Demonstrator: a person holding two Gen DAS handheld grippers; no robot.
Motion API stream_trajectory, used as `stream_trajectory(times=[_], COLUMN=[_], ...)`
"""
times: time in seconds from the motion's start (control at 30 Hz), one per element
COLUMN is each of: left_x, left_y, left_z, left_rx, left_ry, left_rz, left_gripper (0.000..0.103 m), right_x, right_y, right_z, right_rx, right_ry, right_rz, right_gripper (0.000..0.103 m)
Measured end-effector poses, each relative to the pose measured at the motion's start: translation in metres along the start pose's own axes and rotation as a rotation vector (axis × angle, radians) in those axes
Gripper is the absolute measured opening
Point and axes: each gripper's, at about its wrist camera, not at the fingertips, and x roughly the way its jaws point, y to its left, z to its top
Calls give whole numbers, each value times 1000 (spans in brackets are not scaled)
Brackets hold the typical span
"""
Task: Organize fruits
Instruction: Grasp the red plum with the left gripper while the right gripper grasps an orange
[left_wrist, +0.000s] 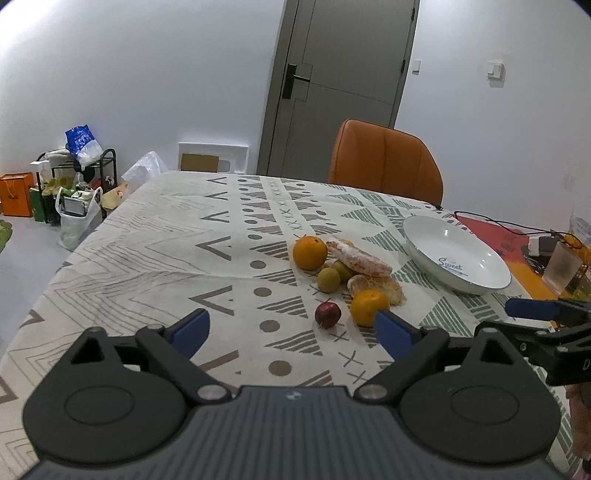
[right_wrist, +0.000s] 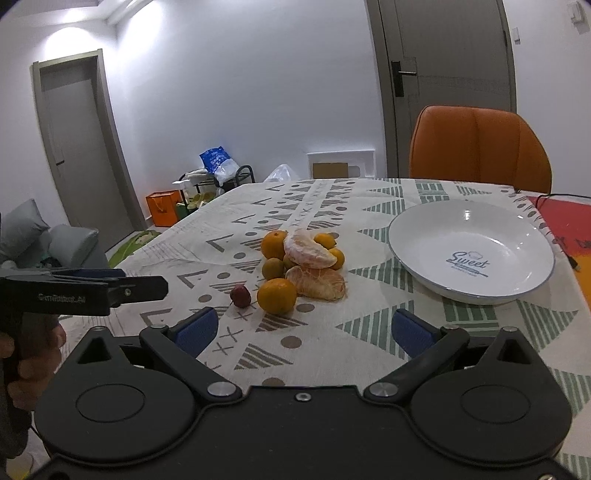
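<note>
- Left gripper (left_wrist: 291, 332): I read its jaws as wide apart, holding nothing.
- Right gripper (right_wrist: 303, 330): the same, gaping and bare.
- Near orange (right_wrist: 276, 295): ahead of my right jaws, slightly left; firm, round, likely to roll (take across its middle).
- Peeled segments (right_wrist: 316, 282): just behind it, soft; squeeze lightly.
- Small red fruit (left_wrist: 327, 314): light.
- Plate (right_wrist: 532, 236): ahead-right, fragile.

White walls. Grey door (left_wrist: 332, 85) behind orange chair (left_wrist: 384, 160). Second grey door (right_wrist: 79, 147) at left. Table with patterned cloth (left_wrist: 166, 251). Black rack (left_wrist: 79, 177), orange bag (left_wrist: 16, 194) on grey floor. Grey sofa (right_wrist: 55, 240).
</note>
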Motion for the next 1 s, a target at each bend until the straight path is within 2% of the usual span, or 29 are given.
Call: stream_trajectory(times=[0.2, 0.43, 0.63, 1.0], left_x=[15, 36, 51, 77], left_y=[-3, -9, -10, -12], left_z=[1, 3, 3, 1], left_rx=[-7, -1, -9, -17], left_ry=[9, 31, 46, 100], left_rz=[-15, -36, -48, -70], left_gripper=[87, 69, 62, 45], right_x=[14, 28, 40, 59], right_y=[-7, -15, -21, -26], right_z=[0, 1, 1, 4], right_rx=[32, 63, 85, 109], right_ry=[12, 24, 40, 67], right_rz=[25, 60, 90, 127], right_gripper=[83, 71, 65, 63])
